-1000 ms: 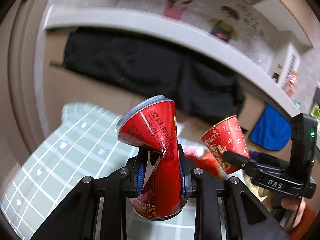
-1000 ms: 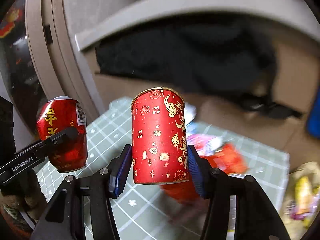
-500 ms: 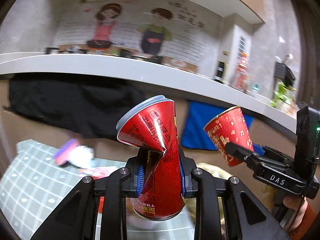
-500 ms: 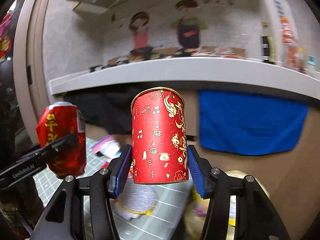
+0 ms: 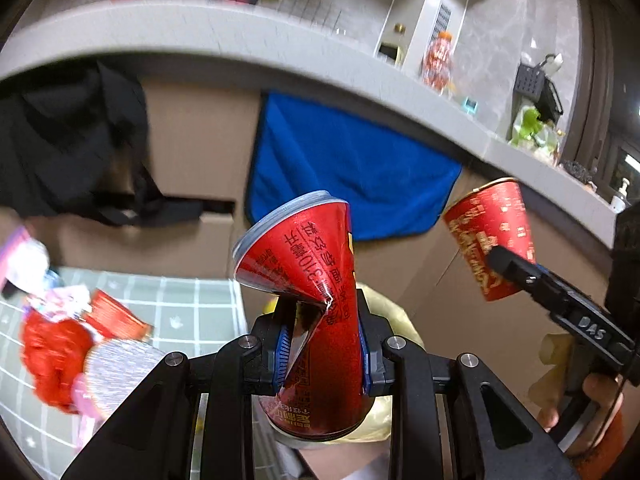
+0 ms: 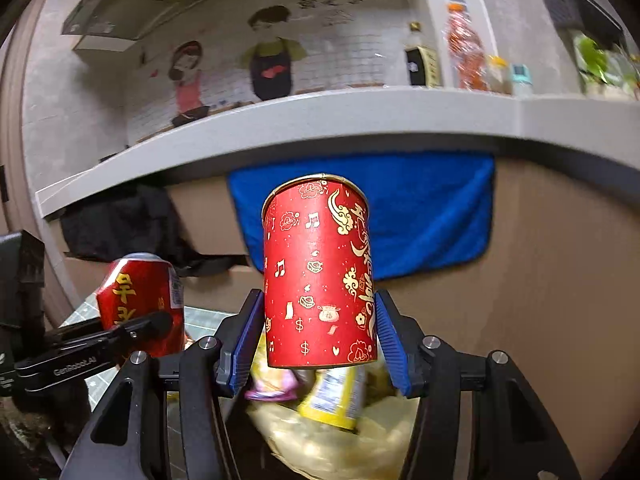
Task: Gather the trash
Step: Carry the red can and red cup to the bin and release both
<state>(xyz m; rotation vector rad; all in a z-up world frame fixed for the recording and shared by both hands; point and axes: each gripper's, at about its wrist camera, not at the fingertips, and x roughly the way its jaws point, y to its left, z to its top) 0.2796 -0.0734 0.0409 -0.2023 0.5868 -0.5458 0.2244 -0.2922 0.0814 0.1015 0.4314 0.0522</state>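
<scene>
Two pieces ride over the yellow trash bag [image 6: 332, 440]: left gripper [image 5: 322, 344] pinching the crushed can [image 5: 308, 300], right gripper [image 6: 320, 344] clasping the paper cup [image 6: 320, 272] (centre each above the mouth before letting go).

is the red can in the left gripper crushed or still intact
Crushed. The red can is pinched in at its middle between the left gripper pads, with a sharp folded crease, and its top rim tilts left.

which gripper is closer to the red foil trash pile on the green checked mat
Left. The left gripper, shut on the crushed red can, has the red foil trash pile just beside it; the right gripper, holding the red paper cup, sits farther off over the yellow bag.
</scene>
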